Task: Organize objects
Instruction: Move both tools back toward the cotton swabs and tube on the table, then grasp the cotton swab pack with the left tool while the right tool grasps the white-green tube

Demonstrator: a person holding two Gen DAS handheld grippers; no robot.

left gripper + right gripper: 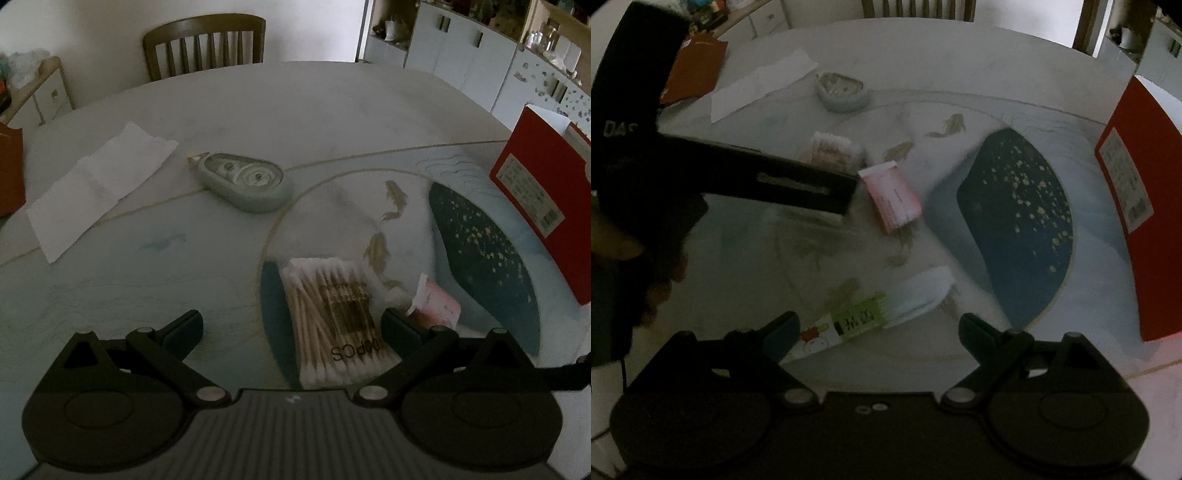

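Right wrist view: the right gripper (879, 328), jaws spread wide and empty, hangs over a green-labelled packet (882, 314) lying on the table (960, 66), its long axis slanting across the gap from the left finger toward the upper right. The left gripper (291, 325), also open with nothing held, straddles the cotton swab pack (332, 325), whose length runs away from it.

Red box (543, 206) cut off; green-labelled packet (871, 317) blurred.
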